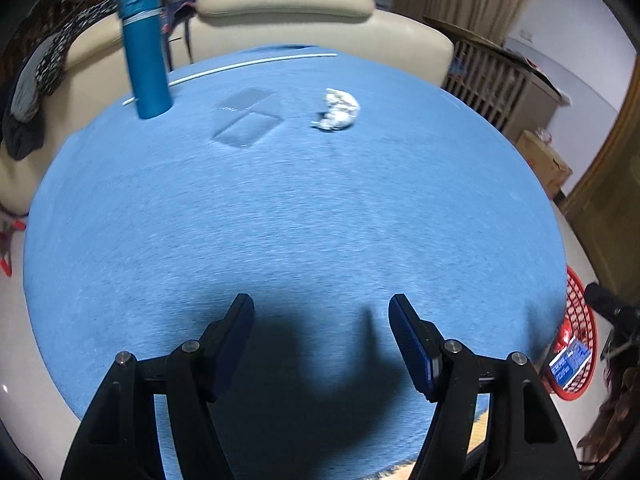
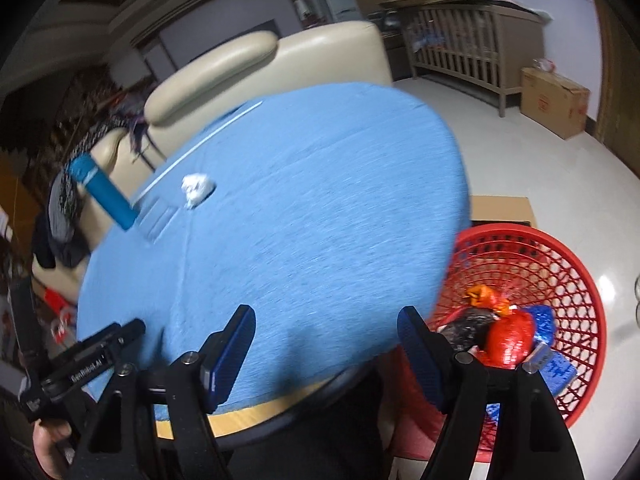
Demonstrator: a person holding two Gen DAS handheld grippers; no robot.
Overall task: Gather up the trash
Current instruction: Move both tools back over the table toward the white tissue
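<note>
Left wrist view: the left gripper hung over the near part of a round table under a blue cloth, its jaws spread with nothing between them. The crumpled white paper wad lay at the far side of the cloth, well apart from the fingers, with a flat clear plastic wrapper just beside it and an upright blue bottle farther left near the far rim. A thin white rod ran along that rim.

In the right wrist view the right gripper stood over the table's near edge, likewise released and empty. Below the edge, on the floor, sat a red mesh basket that already held a red bag, a dark bag and a blue packet. The left gripper's body, held in a hand, showed at lower left.

Judged from this moment, the wad and the wrapper appeared to be what remained to collect. The risks lay in the reach: the wrapper lay flat and nearly unseen against the cloth, so fingers could slide over it or pinch the cloth and drag it. A sweep toward the wrapper could topple the bottle. The light wad might squirt out of a hasty close, or miss the basket, which sat partly tucked under the table's edge.
</note>
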